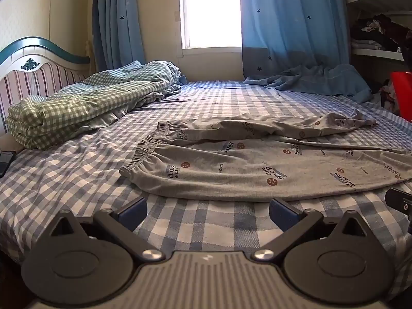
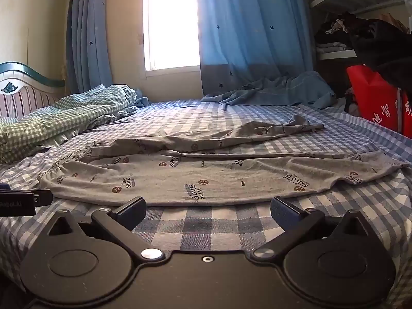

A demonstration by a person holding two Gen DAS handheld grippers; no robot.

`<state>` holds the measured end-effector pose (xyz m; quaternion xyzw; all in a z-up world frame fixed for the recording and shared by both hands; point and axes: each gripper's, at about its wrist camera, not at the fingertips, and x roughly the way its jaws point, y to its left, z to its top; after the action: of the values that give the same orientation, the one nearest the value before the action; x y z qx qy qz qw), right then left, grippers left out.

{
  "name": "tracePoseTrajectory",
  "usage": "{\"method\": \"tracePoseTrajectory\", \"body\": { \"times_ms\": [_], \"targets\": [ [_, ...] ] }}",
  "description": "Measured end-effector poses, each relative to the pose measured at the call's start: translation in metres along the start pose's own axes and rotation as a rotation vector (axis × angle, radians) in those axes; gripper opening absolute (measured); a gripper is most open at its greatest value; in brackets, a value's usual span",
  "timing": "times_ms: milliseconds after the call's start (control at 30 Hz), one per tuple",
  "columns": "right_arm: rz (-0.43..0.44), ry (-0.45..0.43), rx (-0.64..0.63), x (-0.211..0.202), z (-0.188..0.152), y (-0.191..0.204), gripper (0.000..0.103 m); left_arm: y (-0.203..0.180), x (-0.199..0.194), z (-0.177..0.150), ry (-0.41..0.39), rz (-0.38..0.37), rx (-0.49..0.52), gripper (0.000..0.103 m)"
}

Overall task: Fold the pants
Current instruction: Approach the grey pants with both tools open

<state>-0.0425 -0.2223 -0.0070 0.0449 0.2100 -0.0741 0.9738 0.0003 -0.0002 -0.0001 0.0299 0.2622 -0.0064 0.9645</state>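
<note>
Grey printed pants (image 1: pixel 244 164) lie spread on the blue checked bed (image 1: pixel 77 170), waistband to the left, the two legs running right, the far leg rumpled. They also show in the right wrist view (image 2: pixel 206 175). My left gripper (image 1: pixel 207 212) is open and empty, just short of the pants' near edge by the waistband end. My right gripper (image 2: pixel 207 212) is open and empty, just short of the near leg's edge. The right gripper's tip shows at the left wrist view's right edge (image 1: pixel 399 202); the left gripper shows at the right wrist view's left edge (image 2: pixel 23 200).
A folded green checked quilt (image 1: pixel 85 103) lies at the far left by the striped headboard (image 1: pixel 33 74). A blue cloth (image 1: pixel 322 79) is crumpled under the curtains at the back. A red bag (image 2: pixel 378 103) and shelves (image 2: pixel 360 7) stand at the right. A dark phone (image 1: pixel 5 162) lies at the left edge.
</note>
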Motion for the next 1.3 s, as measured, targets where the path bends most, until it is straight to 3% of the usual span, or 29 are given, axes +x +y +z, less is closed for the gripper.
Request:
{"method": "tracePoseTrajectory", "body": {
  "times_ms": [1300],
  "targets": [
    [-0.013,-0.012,0.002,-0.003,0.007,-0.004,0.102,-0.005,-0.006,-0.002,-0.032,0.016,0.060,0.103]
  ]
}}
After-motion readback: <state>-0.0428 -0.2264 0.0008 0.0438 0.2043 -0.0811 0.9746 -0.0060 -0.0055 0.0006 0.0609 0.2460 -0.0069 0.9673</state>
